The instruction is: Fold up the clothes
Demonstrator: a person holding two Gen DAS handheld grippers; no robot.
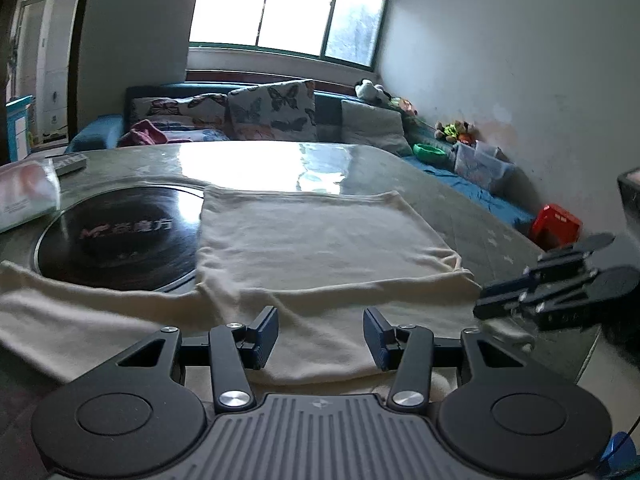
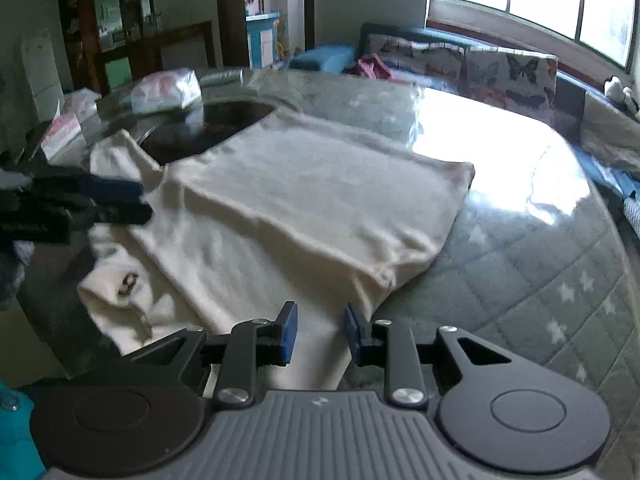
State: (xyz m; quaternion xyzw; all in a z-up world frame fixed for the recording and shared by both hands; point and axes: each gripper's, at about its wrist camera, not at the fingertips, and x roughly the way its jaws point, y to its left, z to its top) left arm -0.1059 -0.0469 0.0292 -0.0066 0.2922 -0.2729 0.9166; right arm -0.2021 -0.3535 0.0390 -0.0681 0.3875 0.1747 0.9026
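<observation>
A cream garment (image 1: 320, 240) lies partly folded on a round table, with a folded panel on top and a sleeve trailing left over a black hotplate. It fills the middle of the right wrist view (image 2: 304, 200). My left gripper (image 1: 320, 338) is open and empty, just above the garment's near edge. My right gripper (image 2: 320, 332) is open and empty over the garment's near corner. The right gripper shows at the right edge of the left wrist view (image 1: 496, 300). The left gripper shows at the left of the right wrist view (image 2: 120, 200).
A black induction hotplate (image 1: 120, 236) is set in the table (image 1: 480, 216). A plastic-wrapped pack (image 1: 24, 196) and a remote (image 1: 68, 164) lie at the far left. A sofa with butterfly cushions (image 1: 272, 108) stands behind. A red box (image 1: 556, 224) sits on the floor at the right.
</observation>
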